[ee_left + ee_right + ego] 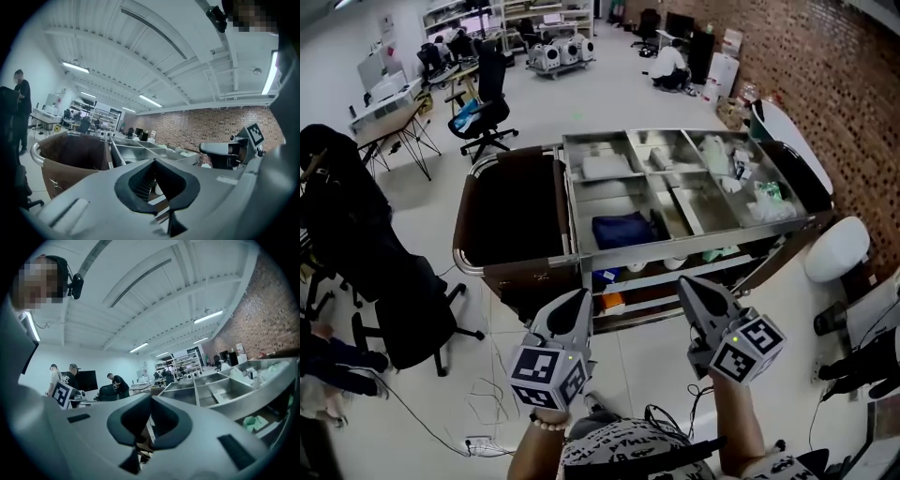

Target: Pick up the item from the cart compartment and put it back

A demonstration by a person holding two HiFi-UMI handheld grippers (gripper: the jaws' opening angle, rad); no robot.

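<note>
Presently found left gripper and right gripper closed, empty, held level short of cart, fitting either reach-in or back-off; noted blue item lying in near compartment.

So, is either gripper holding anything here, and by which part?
Nothing is held: the left gripper and the right gripper both have their jaws together and empty, in front of the cart.
</note>
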